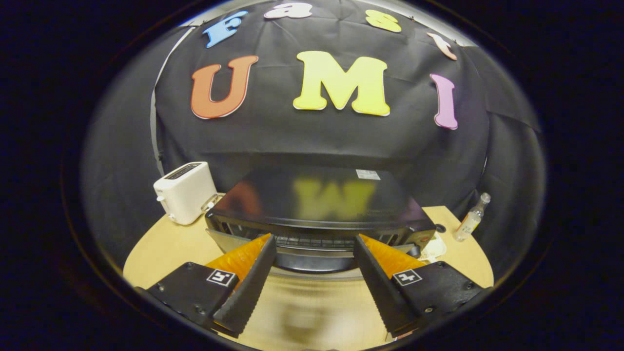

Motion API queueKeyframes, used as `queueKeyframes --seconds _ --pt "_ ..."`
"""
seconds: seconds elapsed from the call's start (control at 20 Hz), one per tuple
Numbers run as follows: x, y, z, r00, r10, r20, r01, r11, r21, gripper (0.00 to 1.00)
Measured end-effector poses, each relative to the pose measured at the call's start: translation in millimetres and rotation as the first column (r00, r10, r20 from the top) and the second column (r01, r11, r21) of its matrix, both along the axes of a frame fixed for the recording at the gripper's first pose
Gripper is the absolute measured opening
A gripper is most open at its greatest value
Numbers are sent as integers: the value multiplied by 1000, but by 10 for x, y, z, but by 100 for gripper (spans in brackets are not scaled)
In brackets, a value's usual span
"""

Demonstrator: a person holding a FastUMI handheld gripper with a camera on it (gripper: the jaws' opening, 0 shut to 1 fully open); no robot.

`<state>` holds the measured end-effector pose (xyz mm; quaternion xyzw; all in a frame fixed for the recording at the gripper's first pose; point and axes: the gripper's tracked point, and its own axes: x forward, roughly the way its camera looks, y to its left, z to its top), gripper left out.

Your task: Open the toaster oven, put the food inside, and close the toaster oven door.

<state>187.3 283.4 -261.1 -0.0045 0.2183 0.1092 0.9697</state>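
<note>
Black toaster oven (319,204), one, sits just beyond the released claw (314,241); one white toaster (185,191) beside it.

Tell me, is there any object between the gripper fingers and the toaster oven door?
Nothing visible stands between them. The gripper is open, its fingers apart, and the toaster oven sits just ahead with its door handle between the fingertips. The white toaster and small bottle stand off to the sides.

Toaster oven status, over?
Gripper open, fingers spread at the door's handle. Toaster oven door ajar. Nothing held, nothing between.
</note>
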Motion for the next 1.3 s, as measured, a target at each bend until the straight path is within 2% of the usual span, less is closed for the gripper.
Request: queueKeyframes --seconds 0.5,0.65,0.8,0.95,1.3 --pt "-744 -130 -540 990 37 -139 -42 999 -30 100" --pt "-869 -158 -704 985 57 -164 -69 995 -73 100" --pt "-945 -170 -806 981 45 -191 -57 997 -60 100" --pt "-1070 -194 -1012 962 39 -270 -49 998 -31 100" --pt "-1265 -251 -1640 896 39 -443 -29 999 29 100"
